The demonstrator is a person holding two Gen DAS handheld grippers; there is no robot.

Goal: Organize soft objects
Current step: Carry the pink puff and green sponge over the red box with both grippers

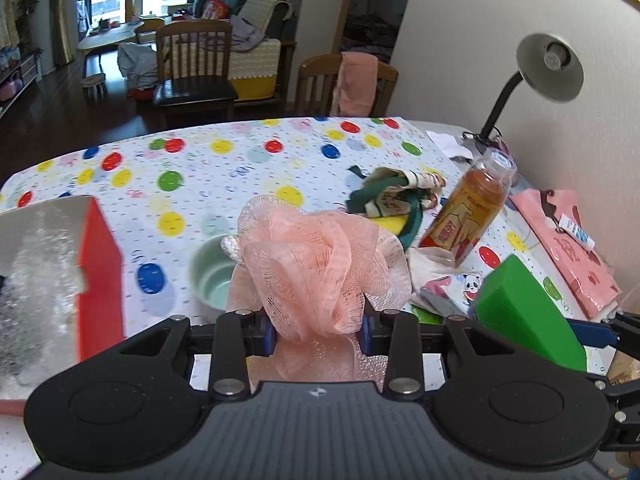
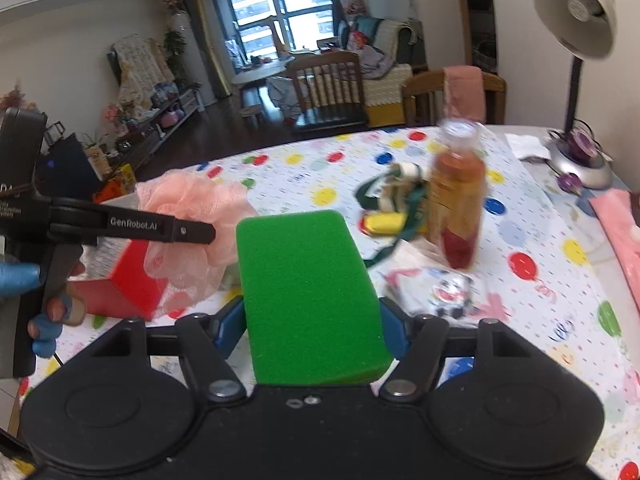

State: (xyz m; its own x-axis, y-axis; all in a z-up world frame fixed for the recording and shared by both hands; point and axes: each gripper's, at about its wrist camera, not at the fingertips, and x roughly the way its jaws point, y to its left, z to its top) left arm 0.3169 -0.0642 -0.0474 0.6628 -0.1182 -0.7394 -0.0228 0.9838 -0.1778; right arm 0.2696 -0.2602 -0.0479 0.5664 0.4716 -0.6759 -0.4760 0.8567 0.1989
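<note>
Being held above the polka-dot cloth: a fluffy peach mesh bath pouf (image 1: 312, 268), bunched and ruffled; just right of it, a bright green rectangular sponge (image 2: 312, 300), tilted.

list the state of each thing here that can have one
left hand-held gripper: shut on pink mesh pouf, lifted
right hand-held gripper: shut on green sponge, lifted
tea bottle: upright, capped, part full
green bowl: upright, looks empty
desk lamp: off
red box: open
</note>
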